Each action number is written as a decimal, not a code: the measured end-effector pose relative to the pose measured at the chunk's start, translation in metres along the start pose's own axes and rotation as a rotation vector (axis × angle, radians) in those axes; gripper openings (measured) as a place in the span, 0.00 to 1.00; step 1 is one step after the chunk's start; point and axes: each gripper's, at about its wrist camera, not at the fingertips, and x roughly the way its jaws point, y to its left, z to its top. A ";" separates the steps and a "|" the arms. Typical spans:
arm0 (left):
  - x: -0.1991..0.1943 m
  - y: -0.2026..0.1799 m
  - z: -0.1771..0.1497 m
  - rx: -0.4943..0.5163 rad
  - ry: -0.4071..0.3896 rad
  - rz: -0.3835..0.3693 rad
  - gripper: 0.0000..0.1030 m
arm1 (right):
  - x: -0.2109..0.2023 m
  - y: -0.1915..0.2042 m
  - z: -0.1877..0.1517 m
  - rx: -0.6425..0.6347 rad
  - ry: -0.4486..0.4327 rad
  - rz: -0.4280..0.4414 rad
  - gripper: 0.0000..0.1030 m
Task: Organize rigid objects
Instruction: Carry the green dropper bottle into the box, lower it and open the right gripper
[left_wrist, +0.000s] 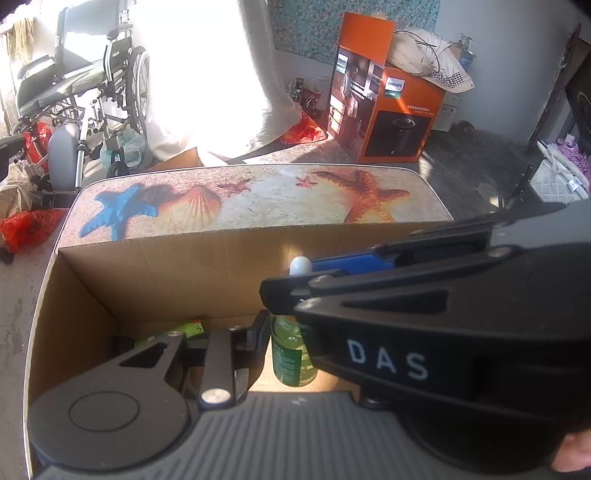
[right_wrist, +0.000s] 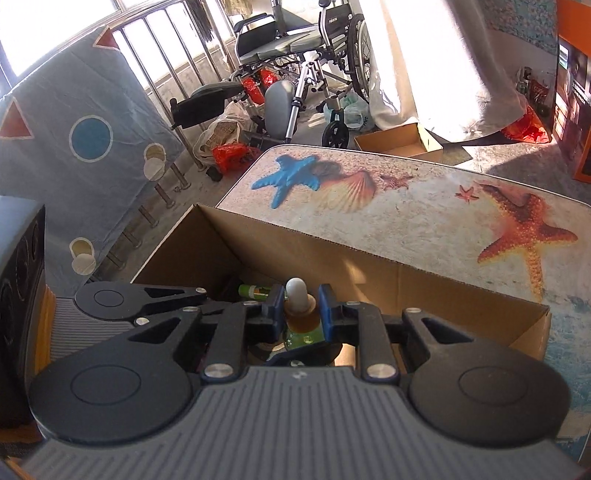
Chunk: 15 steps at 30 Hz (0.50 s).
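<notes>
Background items around the work surface

A wheelchair (right_wrist: 306, 48) stands near the window bars (right_wrist: 166, 55), with red plastic bags (right_wrist: 232, 155) on the floor beside it. An orange Philips carton (left_wrist: 388, 99) sits on the floor, a cushion (left_wrist: 424, 55) resting on top. The seashell-print mat (left_wrist: 266, 199) covers the table.

I see a sunlit room with a wheelchair (right_wrist: 295, 48) by the barred window (right_wrist: 162, 48), a white curtain (left_wrist: 218, 74) and an orange box (left_wrist: 388, 107) on the grey floor (left_wrist: 461, 166).
</notes>
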 end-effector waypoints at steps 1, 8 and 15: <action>0.003 0.001 0.000 -0.012 0.009 -0.001 0.33 | 0.008 -0.002 0.001 -0.003 0.005 -0.005 0.18; 0.019 0.005 0.000 -0.041 0.051 -0.029 0.39 | 0.034 -0.012 0.002 -0.024 0.017 -0.031 0.18; 0.008 0.001 -0.002 -0.034 0.037 -0.027 0.50 | 0.024 -0.009 0.001 -0.028 0.010 -0.038 0.39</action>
